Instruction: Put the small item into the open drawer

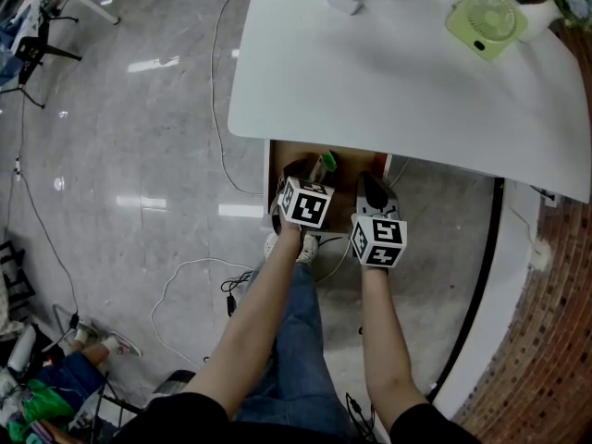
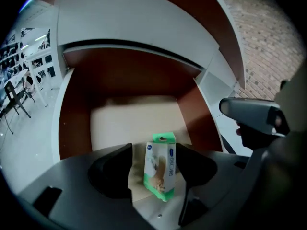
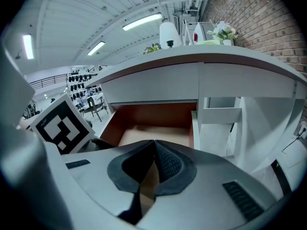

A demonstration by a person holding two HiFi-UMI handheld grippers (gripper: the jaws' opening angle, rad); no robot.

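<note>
Left hand-held gripper (image 2: 154, 152): jaws spread wide. Small green-and-white box (image 2: 160, 169) stands upright between them, with a clear gap on its 9 o'clock side. Touching or just beside the 3 o'clock jaw, can't tell which. No pinch. Box is over the open drawer (image 2: 129, 121), pale wood floor showing past it at 12 o'clock; can't tell if it rests on that floor. Right hand-held gripper (image 3: 154, 145): jaws pressed together, empty, just beside the left one at its 3 o'clock. Drawer sits under the white table (image 1: 398, 81); green fan (image 1: 486, 18) at the table's 1 o'clock corner.
</note>
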